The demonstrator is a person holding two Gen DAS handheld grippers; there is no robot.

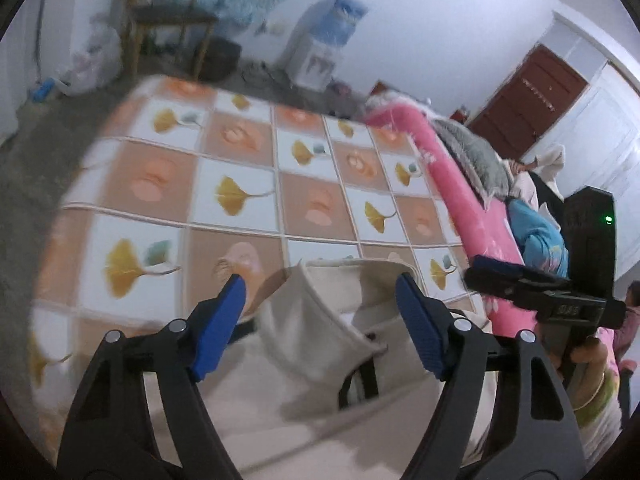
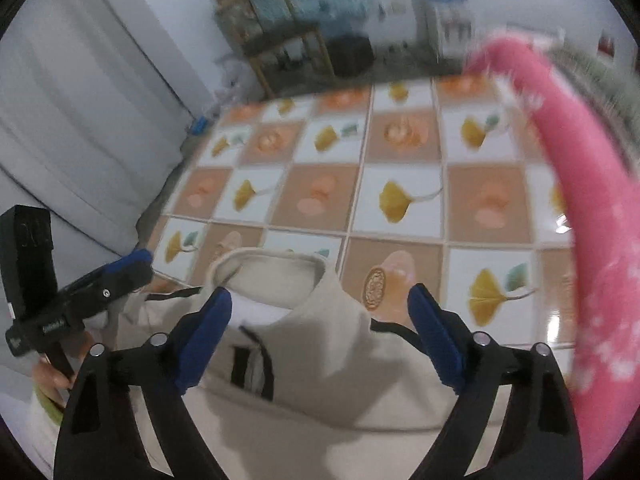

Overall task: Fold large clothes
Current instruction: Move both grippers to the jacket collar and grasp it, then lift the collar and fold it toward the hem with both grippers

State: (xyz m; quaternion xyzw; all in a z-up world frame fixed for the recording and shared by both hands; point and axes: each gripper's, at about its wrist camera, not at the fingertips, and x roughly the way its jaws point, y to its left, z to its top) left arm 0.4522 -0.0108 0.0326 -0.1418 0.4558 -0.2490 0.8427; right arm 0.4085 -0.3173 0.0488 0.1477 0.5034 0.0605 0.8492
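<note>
A bed (image 1: 248,184) with a checked cover of ginkgo-leaf and peach squares fills both views, and on its near part lies a cream garment (image 2: 320,344) with a stand-up collar and black trim, rumpled and partly folded over itself. A rolled pink blanket (image 1: 452,184) runs along the bed's right side with grey and blue clothes heaped beyond it, and a wooden chair (image 1: 168,20) and a water dispenser (image 1: 320,40) stand against the far wall. The left gripper (image 1: 320,320) and right gripper (image 2: 320,336) both hover above the garment, blue fingers spread apart, gripping nothing.
</note>
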